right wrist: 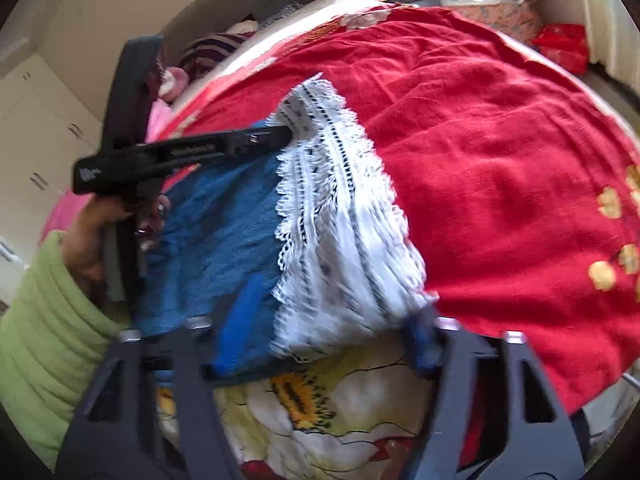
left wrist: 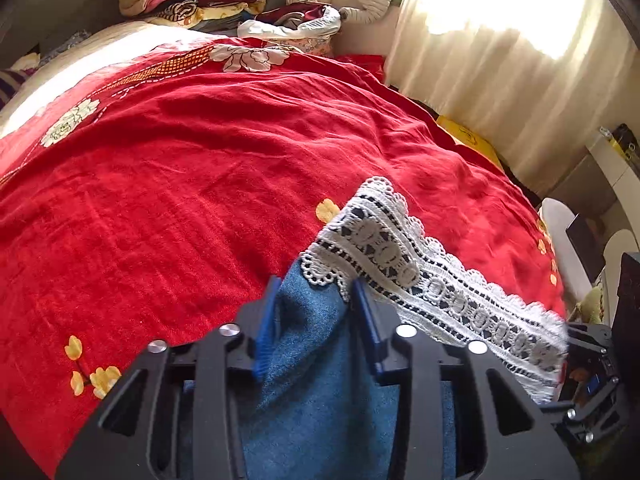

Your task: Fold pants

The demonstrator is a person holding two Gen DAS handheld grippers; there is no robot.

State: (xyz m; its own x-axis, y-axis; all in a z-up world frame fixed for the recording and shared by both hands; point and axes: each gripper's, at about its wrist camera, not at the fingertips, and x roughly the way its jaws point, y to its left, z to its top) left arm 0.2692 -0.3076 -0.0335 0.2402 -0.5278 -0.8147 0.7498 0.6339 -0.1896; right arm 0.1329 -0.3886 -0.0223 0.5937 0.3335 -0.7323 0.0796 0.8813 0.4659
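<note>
Pants (left wrist: 320, 368), blue denim with a white lace hem (left wrist: 400, 264), hang lifted over the red bed (left wrist: 200, 184). My left gripper (left wrist: 314, 308) pinches the denim; my right gripper (right wrist: 324, 344) straddles the hem, grip unclear (blurred). Lace could slip free, collapsing the fold.

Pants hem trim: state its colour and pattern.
White openwork lace trim with scalloped edges and dark gaps, on blue denim pants. Clearest in the left wrist view.
</note>
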